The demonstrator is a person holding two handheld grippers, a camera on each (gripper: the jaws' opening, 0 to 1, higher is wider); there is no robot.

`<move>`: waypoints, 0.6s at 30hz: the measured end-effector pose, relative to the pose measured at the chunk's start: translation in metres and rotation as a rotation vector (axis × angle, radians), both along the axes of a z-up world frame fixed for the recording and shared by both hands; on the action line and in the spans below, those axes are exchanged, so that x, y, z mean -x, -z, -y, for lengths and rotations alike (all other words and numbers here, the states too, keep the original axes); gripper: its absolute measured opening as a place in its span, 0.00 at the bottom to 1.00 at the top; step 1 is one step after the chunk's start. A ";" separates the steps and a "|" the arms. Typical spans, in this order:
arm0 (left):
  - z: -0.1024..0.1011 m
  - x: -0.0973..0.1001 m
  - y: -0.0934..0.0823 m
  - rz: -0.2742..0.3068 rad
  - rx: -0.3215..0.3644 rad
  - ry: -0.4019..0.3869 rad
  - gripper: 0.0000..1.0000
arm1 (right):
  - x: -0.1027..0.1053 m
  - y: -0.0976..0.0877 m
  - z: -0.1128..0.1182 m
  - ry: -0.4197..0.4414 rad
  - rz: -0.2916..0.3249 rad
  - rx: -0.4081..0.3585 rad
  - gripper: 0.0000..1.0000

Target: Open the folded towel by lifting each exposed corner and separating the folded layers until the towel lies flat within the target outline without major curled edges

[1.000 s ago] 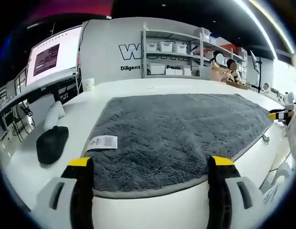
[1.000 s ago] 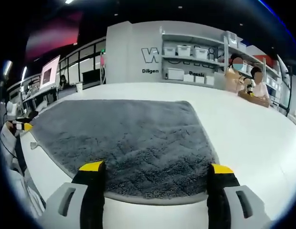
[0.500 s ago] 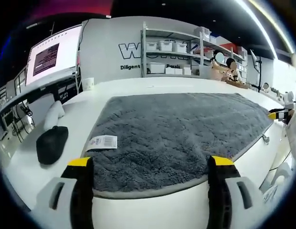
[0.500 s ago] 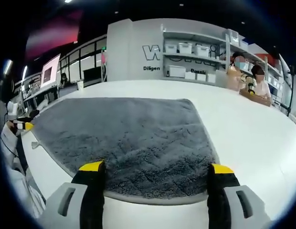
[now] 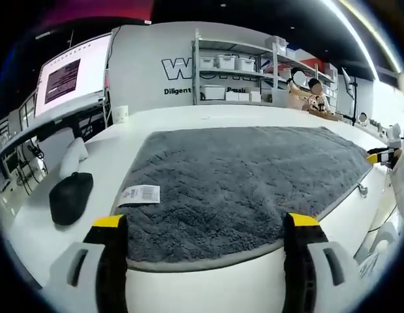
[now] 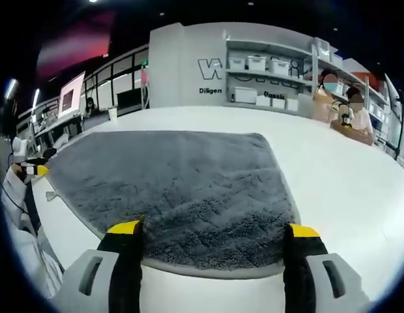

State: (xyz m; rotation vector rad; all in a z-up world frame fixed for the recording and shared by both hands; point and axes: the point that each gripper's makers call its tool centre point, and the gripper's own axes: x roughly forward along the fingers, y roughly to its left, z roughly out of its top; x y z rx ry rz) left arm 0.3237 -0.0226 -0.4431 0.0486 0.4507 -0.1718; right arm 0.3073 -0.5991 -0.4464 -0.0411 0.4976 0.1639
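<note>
A grey shaggy towel (image 5: 241,179) lies spread flat on the white table (image 5: 117,156), with a white label (image 5: 141,193) at its near left edge. The same towel (image 6: 169,182) spreads in the right gripper view, its near edge just beyond the jaws. My left gripper (image 5: 205,228) is open at the towel's near edge, nothing between its yellow-tipped jaws. My right gripper (image 6: 212,231) is open too, at the towel's near right corner. At the far right of the left gripper view the right gripper's yellow tip (image 5: 373,157) shows. The left gripper's tip (image 6: 34,170) shows at the far left of the right gripper view.
A black rounded object (image 5: 70,195) lies on the table left of the towel, a white cup (image 5: 121,115) farther back. Shelves with white bins (image 5: 234,78) stand behind. People sit at the far right (image 6: 342,104). A monitor (image 5: 72,75) stands at the left.
The right gripper view has tilted slightly; the towel and both grippers stay where they were.
</note>
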 end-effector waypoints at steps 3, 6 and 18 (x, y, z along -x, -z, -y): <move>0.000 0.000 0.000 -0.005 -0.002 0.002 0.99 | 0.000 0.000 0.000 -0.004 -0.006 -0.001 0.89; 0.001 0.001 0.000 -0.019 -0.006 0.010 0.99 | 0.001 0.000 -0.002 -0.007 -0.024 0.001 0.90; -0.004 0.002 -0.029 0.042 0.048 0.026 0.99 | 0.007 -0.013 0.004 0.025 -0.053 0.017 0.99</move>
